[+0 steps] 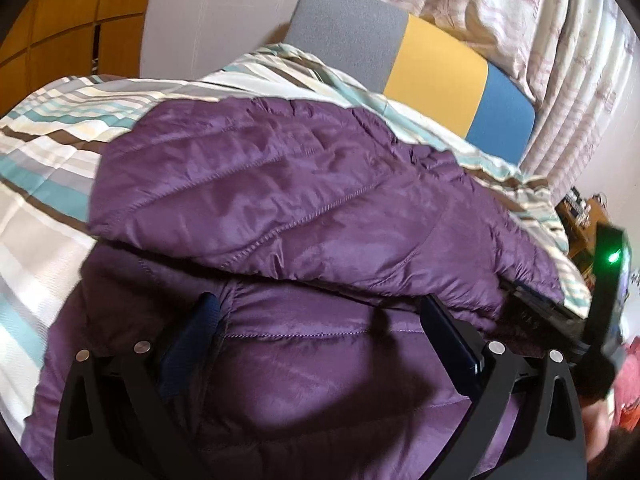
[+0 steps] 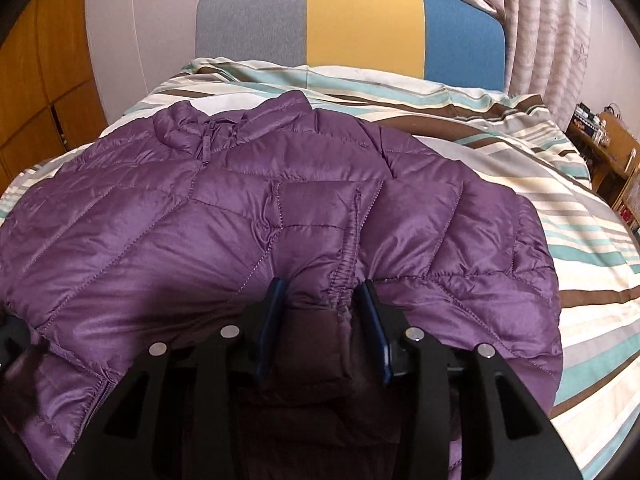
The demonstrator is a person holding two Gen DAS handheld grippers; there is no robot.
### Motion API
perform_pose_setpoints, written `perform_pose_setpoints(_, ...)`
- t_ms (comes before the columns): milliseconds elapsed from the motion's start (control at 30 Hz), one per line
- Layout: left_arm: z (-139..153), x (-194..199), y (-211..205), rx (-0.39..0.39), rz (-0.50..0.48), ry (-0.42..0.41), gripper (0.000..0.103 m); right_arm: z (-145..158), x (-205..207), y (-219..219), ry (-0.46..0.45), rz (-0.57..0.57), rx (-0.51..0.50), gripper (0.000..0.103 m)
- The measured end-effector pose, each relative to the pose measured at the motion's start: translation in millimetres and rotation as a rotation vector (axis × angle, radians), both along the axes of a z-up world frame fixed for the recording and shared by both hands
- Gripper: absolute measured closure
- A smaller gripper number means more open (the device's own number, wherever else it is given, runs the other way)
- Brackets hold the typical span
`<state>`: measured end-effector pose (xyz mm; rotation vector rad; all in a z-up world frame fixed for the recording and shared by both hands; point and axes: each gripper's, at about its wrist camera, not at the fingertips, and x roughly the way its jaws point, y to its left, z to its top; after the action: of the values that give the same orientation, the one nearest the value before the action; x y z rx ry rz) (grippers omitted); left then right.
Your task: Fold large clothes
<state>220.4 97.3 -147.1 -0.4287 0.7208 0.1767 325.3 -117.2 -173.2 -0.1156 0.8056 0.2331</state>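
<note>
A purple quilted puffer jacket (image 1: 280, 184) lies on a striped bed; it also fills the right wrist view (image 2: 200, 220). In the left wrist view a sleeve is folded across the body. My left gripper (image 1: 320, 312) is open wide, its fingers pressed onto the jacket's lower part, holding nothing. My right gripper (image 2: 320, 296) is shut on the jacket's elastic sleeve cuff (image 2: 340, 280), which is bunched between the blue pads. The right gripper's body shows at the right edge of the left wrist view (image 1: 608, 300).
The bed has a striped white, teal and brown cover (image 2: 520, 152). A grey, yellow and blue headboard (image 2: 360, 24) stands at the far end. Curtains (image 2: 560, 20) hang at the right. A wooden nightstand (image 2: 608, 148) stands at the right. A wooden wardrobe (image 2: 40, 80) stands at the left.
</note>
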Motion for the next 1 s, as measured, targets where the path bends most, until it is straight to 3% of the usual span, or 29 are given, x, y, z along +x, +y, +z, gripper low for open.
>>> perform_pose_setpoints(133, 23, -10, 4, -0.023, -0.029, -0.056, 0.018, -1, 0, 2, -0.004, 0.000, 0.000, 0.064)
perform_pose_setpoints(300, 48, 8, 22, 0.073, 0.003, -0.079, 0.019, 0, -1, 2, -0.004, 0.000, 0.008, 0.064)
perform_pose_setpoints(367, 44, 26, 37, 0.094, 0.040, -0.025, 0.030, 0, -1, 2, -0.005, 0.000, 0.008, 0.064)
perform_pose_setpoints(467, 28, 51, 59, 0.132, 0.083, 0.075, 0.031, 0, -1, 1, -0.005, 0.000, 0.009, 0.063)
perform_pose_setpoints(600, 1, 66, 80, 0.205, 0.094, 0.135, 0.032, 1, -2, 1, -0.006, 0.001, 0.013, 0.062)
perform_pose_setpoints(733, -16, 66, 101, 0.147, 0.105, 0.113, 0.032, -1, -2, 7, -0.008, 0.015, -0.012, 0.059)
perform_pose_setpoints(933, -17, 67, 99, 0.155, 0.099, 0.110, 0.032, -3, -2, 11, -0.015, 0.015, -0.043, 0.059)
perform_pose_setpoints(1000, -15, 67, 97, 0.152, 0.087, 0.105, 0.027, -3, -2, 11, -0.015, 0.015, -0.043, 0.059)
